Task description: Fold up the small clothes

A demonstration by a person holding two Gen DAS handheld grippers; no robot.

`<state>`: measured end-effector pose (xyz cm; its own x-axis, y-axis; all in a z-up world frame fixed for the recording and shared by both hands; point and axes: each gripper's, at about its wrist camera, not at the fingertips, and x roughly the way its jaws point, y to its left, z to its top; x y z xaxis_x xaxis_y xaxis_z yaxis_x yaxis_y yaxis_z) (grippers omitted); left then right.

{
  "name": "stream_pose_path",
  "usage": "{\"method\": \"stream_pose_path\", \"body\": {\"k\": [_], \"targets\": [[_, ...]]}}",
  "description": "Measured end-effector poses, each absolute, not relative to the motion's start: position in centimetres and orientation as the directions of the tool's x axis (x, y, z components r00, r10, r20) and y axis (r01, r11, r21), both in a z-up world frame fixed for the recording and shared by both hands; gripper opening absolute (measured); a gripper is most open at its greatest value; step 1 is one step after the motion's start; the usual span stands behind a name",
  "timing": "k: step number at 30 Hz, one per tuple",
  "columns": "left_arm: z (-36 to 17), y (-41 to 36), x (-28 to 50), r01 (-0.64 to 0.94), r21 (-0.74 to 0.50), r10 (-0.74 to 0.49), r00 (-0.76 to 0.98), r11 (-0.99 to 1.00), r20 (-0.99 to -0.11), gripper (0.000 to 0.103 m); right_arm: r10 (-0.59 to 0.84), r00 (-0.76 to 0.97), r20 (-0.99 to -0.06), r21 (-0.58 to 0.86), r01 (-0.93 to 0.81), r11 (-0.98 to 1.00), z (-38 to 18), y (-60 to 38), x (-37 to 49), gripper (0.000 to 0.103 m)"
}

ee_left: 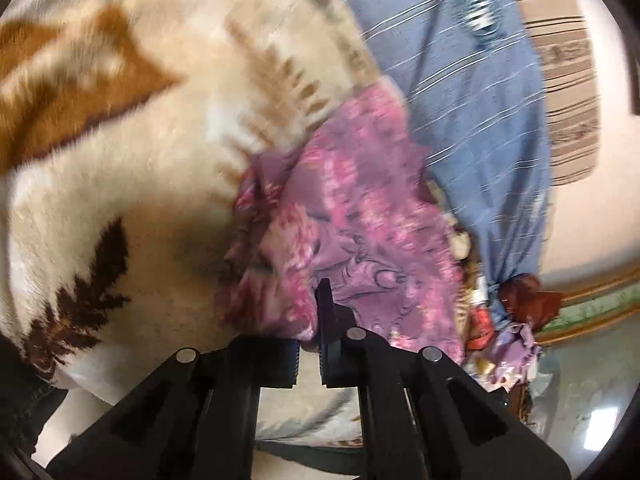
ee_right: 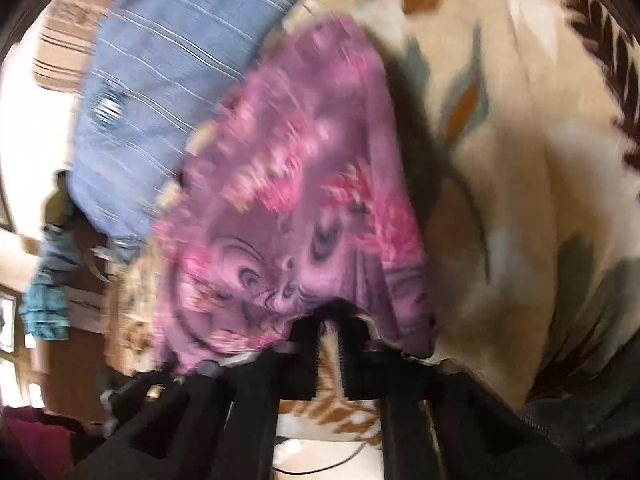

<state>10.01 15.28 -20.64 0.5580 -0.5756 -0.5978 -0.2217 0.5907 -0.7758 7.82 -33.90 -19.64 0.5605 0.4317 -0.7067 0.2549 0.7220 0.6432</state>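
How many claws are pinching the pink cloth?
2. The left claw grips the near edge of the pink cloth in its own view; the right claw grips that cloth's near edge in its view, above the cream blanket.

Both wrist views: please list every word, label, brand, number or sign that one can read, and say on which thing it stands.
No text can be read in either view.
Blue striped cloth: it carries a round white and dark patch, too blurred to tell whether it holds letters.
Pink and purple garment: only a flower and swirl print, no words.
Cream blanket: only leaf patterns.
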Motion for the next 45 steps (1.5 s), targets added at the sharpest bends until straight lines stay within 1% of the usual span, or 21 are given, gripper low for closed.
{"method": "stream_pose_path", "body": {"k": [3, 5, 7, 9, 11, 12, 14, 16, 17, 18, 20, 22, 23, 24, 28, 31, 34, 36, 37, 42, 45], "targets": [[-18.6, 14.8, 9.9, -0.164, -0.773, -0.581, 0.570, 0.613, -0.582, 0.004, 0.403, 0.591, -0.699, 0.615, 0.208, 0.761, -16.9, -35.1, 7.3, 0.000], [-18.8, 14.8, 10.7, -0.183, -0.758, -0.573, 0.551, 0.627, -0.607, 0.004, 0.392, 0.575, -0.718, 0.592, 0.208, 0.779, -16.7, -35.1, 7.2, 0.000], [-19.1, 15.8, 10.8, -0.211, -0.785, -0.593, 0.550, 0.583, -0.588, 0.004, 0.340, 0.588, -0.734, 0.550, 0.220, 0.806, -16.5, -35.7, 6.7, 0.000], [-19.2, 16.0, 11.0, -0.192, -0.731, -0.532, 0.569, 0.655, -0.627, 0.004, 0.338, 0.589, -0.734, 0.563, 0.250, 0.788, -17.0, -36.5, 6.0, 0.000], [-21.4, 16.1, 11.7, -0.263, -0.713, -0.534, 0.509, 0.650, -0.675, 0.004, 0.328, 0.549, -0.769, 0.532, 0.266, 0.804, -18.7, -36.1, 6.2, 0.000], [-22.2, 16.5, 11.6, -0.288, -0.740, -0.561, 0.504, 0.608, -0.657, 0.004, 0.324, 0.517, -0.792, 0.515, 0.283, 0.809, -19.9, -36.0, 6.7, 0.000], [-21.2, 17.6, 11.0, -0.266, -0.761, -0.555, 0.550, 0.591, -0.624, 0.003, 0.334, 0.549, -0.767, 0.550, 0.292, 0.783, -19.8, -36.8, 6.2, 0.000], [-20.1, 18.3, 10.7, -0.283, -0.715, -0.482, 0.577, 0.639, -0.660, 0.006, 0.233, 0.596, -0.769, 0.483, 0.301, 0.822, -17.9, -37.0, 5.2, 0.000], [-20.5, 18.3, 10.8, -0.297, -0.718, -0.491, 0.564, 0.630, -0.664, 0.008, 0.185, 0.606, -0.773, 0.444, 0.310, 0.841, -17.5, -37.1, 5.0, 0.001], [-21.2, 18.3, 10.8, -0.325, -0.723, -0.511, 0.536, 0.609, -0.672, 0.010, 0.223, 0.595, -0.772, 0.472, 0.301, 0.829, -17.8, -37.4, 5.1, 0.008], [-21.4, 18.3, 10.4, -0.339, -0.718, -0.515, 0.520, 0.608, -0.682, 0.014, 0.375, 0.614, -0.694, 0.619, 0.243, 0.747, -17.9, -38.3, 4.2, 0.007], [-20.3, 18.7, 9.5, -0.336, -0.698, -0.471, 0.549, 0.632, -0.690, 0.028, 0.328, 0.660, -0.676, 0.595, 0.225, 0.772, -16.2, -38.4, 2.7, 0.033], [-19.7, 18.8, 9.2, -0.333, -0.682, -0.438, 0.570, 0.651, -0.696, 0.044, 0.292, 0.670, -0.682, 0.559, 0.222, 0.799, -15.5, -38.5, 2.3, 0.068], [-18.9, 18.9, 8.9, -0.333, -0.659, -0.393, 0.594, 0.674, -0.702, 0.050, 0.266, 0.682, -0.682, 0.527, 0.205, 0.825, -15.0, -38.3, 2.1, 0.075], [-17.6, 18.4, 9.3, -0.319, -0.580, -0.312, 0.604, 0.749, -0.734, 0.050, 0.227, 0.678, -0.699, 0.468, 0.194, 0.862, -14.9, -37.7, 3.3, 0.067], [-15.7, 17.5, 9.1, -0.278, -0.536, -0.290, 0.602, 0.797, -0.744, 0.050, 0.199, 0.623, -0.756, 0.434, 0.251, 0.865, -15.4, -38.0, 4.7, 0.054], [-12.7, 16.7, 9.9, -0.198, -0.500, -0.287, 0.621, 0.843, -0.730, 0.051, 0.254, 0.648, -0.718, 0.476, 0.191, 0.858, -13.6, -37.9, 5.1, 0.054], [-10.9, 15.9, 11.9, -0.142, -0.480, -0.301, 0.619, 0.866, -0.726, 0.060, 0.275, 0.642, -0.716, 0.453, 0.127, 0.883, -11.8, -37.3, 6.4, 0.069], [-10.1, 15.2, 13.6, -0.109, -0.464, -0.309, 0.610, 0.879, -0.729, 0.061, 0.283, 0.634, -0.720, 0.434, 0.093, 0.896, -11.0, -36.9, 7.6, 0.072], [-10.7, 12.6, 23.5, -0.004, -0.433, -0.373, 0.500, 0.902, -0.782, 0.065, 0.349, 0.568, -0.745, 0.392, -0.050, 0.919, -8.5, -36.4, 16.8, 0.074], [-13.5, 11.7, 29.5, -0.011, -0.417, -0.379, 0.399, 0.909, -0.835, 0.064, 0.366, 0.502, -0.783, 0.416, -0.015, 0.909, -10.7, -38.2, 23.2, 0.074]]}}
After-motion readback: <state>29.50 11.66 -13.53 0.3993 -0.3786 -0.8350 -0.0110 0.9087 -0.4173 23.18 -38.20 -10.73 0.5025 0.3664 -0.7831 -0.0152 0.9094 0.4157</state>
